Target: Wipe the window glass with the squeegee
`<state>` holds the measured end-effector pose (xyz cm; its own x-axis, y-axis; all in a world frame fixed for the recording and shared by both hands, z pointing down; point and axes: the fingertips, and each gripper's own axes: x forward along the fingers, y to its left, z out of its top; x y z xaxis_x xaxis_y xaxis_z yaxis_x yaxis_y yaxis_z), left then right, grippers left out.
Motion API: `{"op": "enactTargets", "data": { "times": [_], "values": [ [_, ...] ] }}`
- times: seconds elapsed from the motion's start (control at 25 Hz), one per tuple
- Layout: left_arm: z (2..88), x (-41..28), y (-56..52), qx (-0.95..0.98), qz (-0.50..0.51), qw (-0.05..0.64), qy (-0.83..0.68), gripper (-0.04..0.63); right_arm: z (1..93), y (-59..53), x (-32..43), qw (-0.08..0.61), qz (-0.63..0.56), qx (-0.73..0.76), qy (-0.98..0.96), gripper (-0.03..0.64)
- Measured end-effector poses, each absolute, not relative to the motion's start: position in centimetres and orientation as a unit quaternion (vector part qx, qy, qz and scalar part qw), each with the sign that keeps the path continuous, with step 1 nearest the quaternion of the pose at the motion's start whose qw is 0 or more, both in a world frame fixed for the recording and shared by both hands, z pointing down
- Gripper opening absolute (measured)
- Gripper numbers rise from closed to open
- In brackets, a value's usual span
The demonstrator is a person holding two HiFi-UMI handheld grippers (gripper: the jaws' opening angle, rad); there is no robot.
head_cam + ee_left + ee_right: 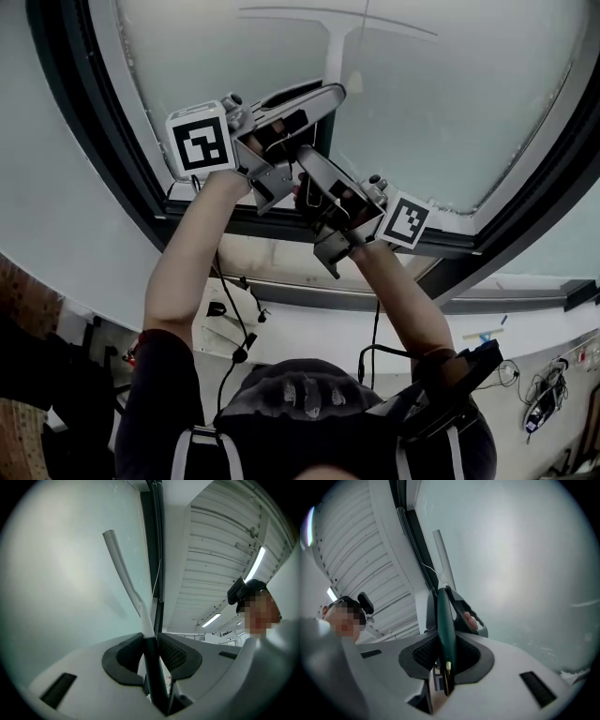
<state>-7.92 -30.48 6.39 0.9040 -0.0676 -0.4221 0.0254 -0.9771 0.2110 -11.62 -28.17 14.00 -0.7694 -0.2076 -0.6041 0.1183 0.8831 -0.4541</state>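
Squeegee [337, 52] at window glass [469, 103].
I see left gripper [151, 640], right gripper [446, 640] fingers both clamped on its handle.

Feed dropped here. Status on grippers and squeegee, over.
Left gripper and right gripper both shut on the squeegee handle. Blade up by the window glass. Nothing seen in the way.

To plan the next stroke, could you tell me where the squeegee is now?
Head view, upper centre: the squeegee stands against the window glass, blade uppermost, its handle gripped by the left gripper and right gripper below.
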Motion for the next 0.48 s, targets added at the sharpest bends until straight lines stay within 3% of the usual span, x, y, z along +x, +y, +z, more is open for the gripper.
{"op": "enactTargets", "data": {
  "times": [0.48],
  "values": [
    [4.0,-7.6,-30.7,0.972,-0.219,0.081,-0.009,0.106,11.7,-28.9,-11.4,0.345,-0.216,-0.009,0.913,0.074]
  ]
}}
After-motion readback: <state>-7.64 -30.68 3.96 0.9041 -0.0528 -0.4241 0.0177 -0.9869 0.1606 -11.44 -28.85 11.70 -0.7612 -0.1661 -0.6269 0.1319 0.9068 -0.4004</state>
